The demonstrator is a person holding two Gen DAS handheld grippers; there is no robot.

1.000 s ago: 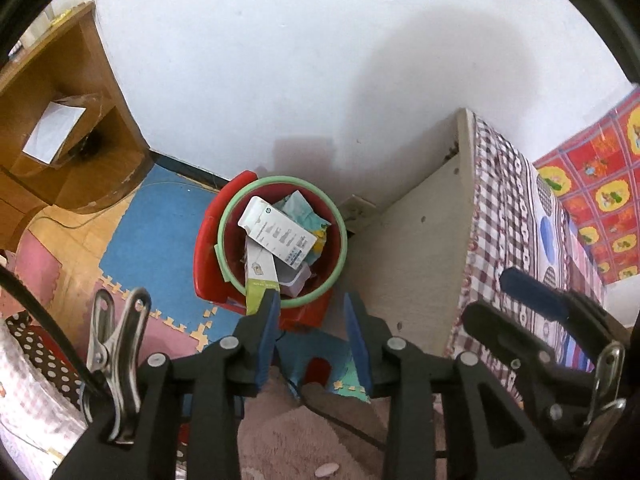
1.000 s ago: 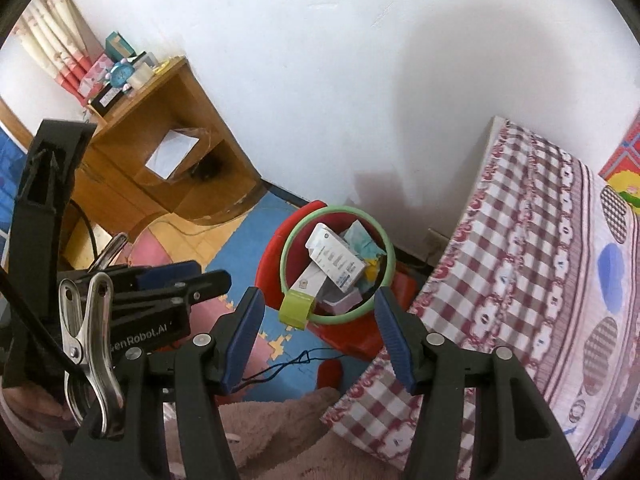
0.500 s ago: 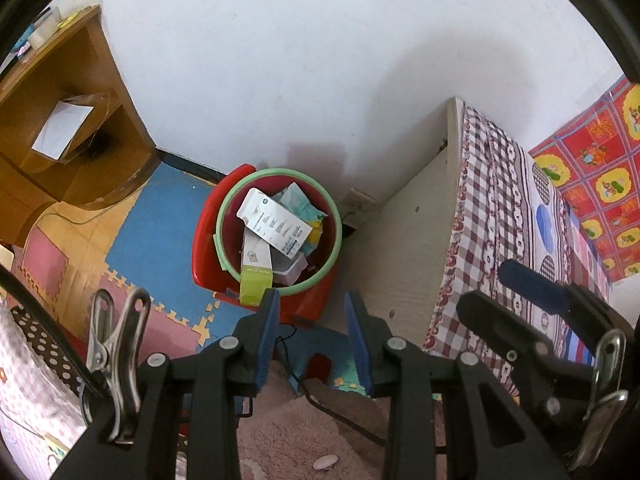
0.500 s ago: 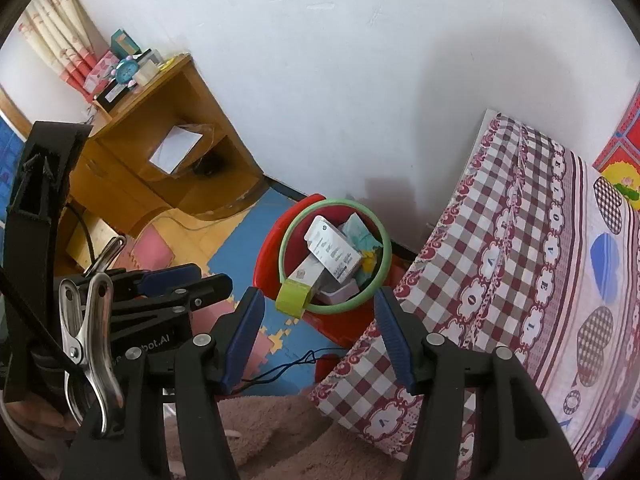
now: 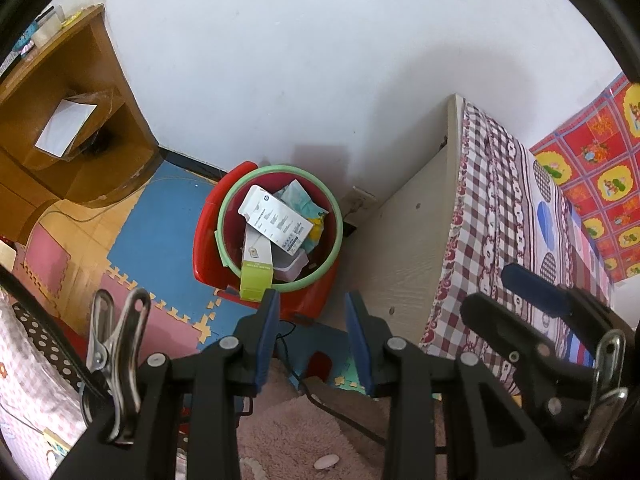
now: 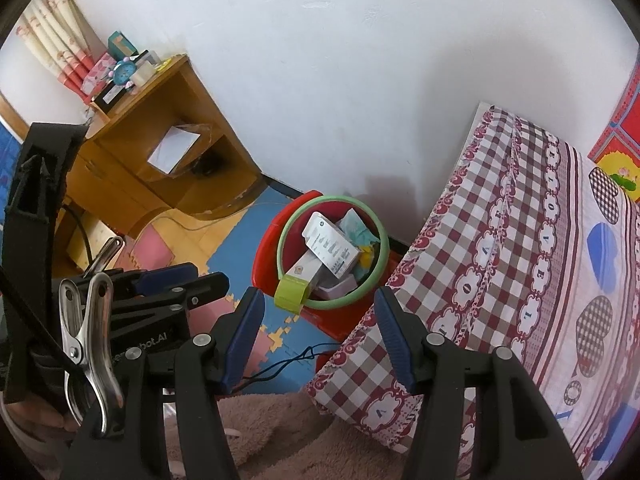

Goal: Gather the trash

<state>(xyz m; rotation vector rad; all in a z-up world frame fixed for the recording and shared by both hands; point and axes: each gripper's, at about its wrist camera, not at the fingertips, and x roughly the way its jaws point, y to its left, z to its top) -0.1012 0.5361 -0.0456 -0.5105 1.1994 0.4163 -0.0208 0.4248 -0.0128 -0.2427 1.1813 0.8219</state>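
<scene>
Both claws point down at the floor with nothing in them: the left claw (image 5: 311, 328) partly open, the right claw (image 6: 320, 328) wider. Past a pink rug (image 5: 296, 436) and foam mats (image 5: 168, 216), the red bin (image 5: 280, 236) stands against the wall beside the bed (image 6: 520, 248), stuffed with boxes (image 5: 276, 220) and wrappers.

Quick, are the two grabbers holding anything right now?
Left gripper: open, holding nothing.
Right gripper: open wider, holding nothing.
</scene>
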